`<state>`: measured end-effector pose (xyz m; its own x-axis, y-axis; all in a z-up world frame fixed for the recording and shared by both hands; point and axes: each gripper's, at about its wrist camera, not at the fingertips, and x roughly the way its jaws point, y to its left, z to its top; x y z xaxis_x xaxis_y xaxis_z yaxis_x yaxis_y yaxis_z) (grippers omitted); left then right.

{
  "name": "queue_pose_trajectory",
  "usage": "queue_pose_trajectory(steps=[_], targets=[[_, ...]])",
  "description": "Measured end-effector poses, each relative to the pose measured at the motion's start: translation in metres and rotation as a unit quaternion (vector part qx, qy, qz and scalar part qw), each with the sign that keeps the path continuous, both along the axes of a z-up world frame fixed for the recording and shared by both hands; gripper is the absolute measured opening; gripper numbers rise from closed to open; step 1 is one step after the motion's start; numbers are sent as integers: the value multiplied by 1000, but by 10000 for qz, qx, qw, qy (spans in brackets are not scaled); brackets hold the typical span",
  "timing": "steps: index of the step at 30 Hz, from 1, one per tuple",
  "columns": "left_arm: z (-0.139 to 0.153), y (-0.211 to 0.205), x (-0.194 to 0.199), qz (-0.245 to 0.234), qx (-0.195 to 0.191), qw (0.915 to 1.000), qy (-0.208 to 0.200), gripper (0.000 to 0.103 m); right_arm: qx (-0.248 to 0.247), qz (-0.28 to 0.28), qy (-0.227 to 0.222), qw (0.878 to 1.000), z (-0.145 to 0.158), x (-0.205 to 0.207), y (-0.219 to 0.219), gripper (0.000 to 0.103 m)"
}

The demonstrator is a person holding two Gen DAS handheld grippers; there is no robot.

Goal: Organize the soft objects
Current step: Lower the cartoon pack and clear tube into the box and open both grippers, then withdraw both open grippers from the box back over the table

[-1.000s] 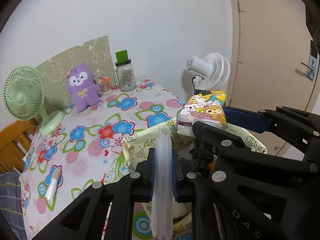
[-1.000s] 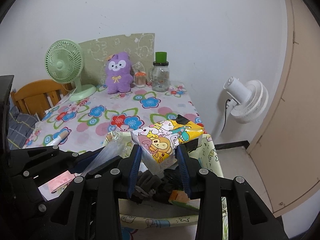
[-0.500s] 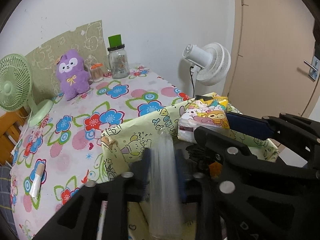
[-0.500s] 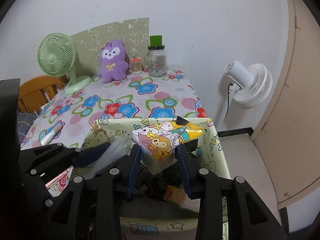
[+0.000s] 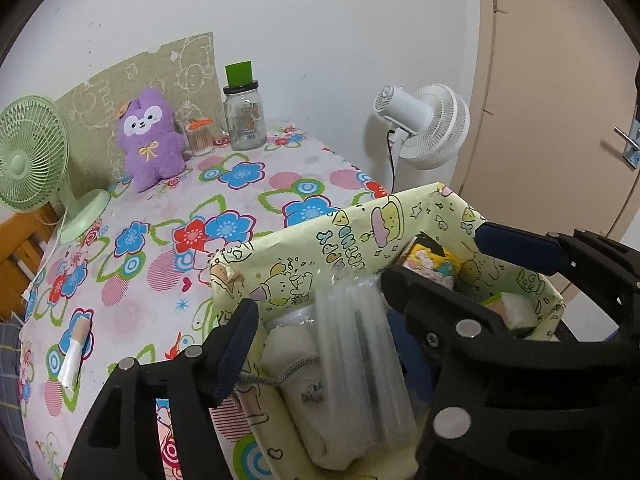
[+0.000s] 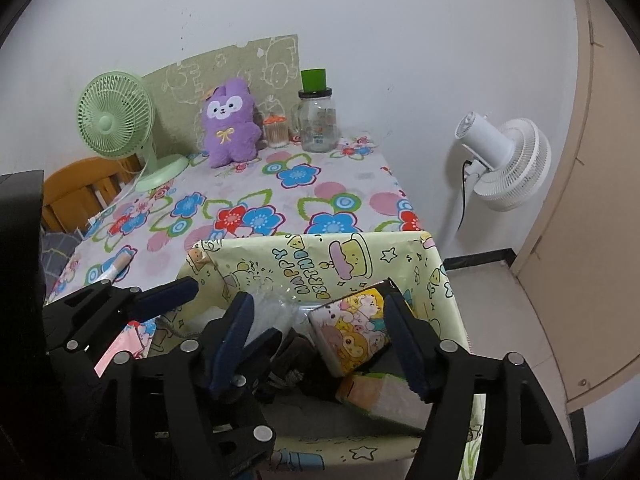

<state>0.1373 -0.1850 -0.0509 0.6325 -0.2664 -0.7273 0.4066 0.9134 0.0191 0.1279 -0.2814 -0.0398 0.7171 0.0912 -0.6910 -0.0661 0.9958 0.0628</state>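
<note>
Two packs over box (image 6: 448,292): clear pack (image 5: 360,364) between left gripper (image 5: 316,320) opening jaws, tissue pack (image 6: 352,332) between right gripper (image 6: 320,332) opening jaws, both unclamped. We judge both light, squashy, film slippery; pinch mid-body.

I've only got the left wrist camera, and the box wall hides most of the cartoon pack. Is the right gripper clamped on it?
Observer: It looks not. The right wrist view shows the right gripper with jaws opening, and the cartoon pack leaning between them inside the box.
Operator: What's under the pack?
Observer: An orange-and-white packet lies just below it.
Operator: Anything beside it?
Observer: Dark items fill the middle of the box, left of the pack in that view.
</note>
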Motion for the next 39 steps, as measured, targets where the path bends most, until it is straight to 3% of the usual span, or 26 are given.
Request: queue_pose_trajectory(steps=[9, 27, 39], targets=[[8, 1, -15, -104, 24, 9999, -135, 86, 9, -103, -96, 9999, 5, -12, 2, 86], [23, 28, -38, 53, 62, 9994, -350, 87, -89, -116, -374, 9992, 21, -36, 28, 94], [29, 52, -52, 143, 43, 9989, -443, 95, -88, -99, -482, 9988, 26, -50, 48, 98]])
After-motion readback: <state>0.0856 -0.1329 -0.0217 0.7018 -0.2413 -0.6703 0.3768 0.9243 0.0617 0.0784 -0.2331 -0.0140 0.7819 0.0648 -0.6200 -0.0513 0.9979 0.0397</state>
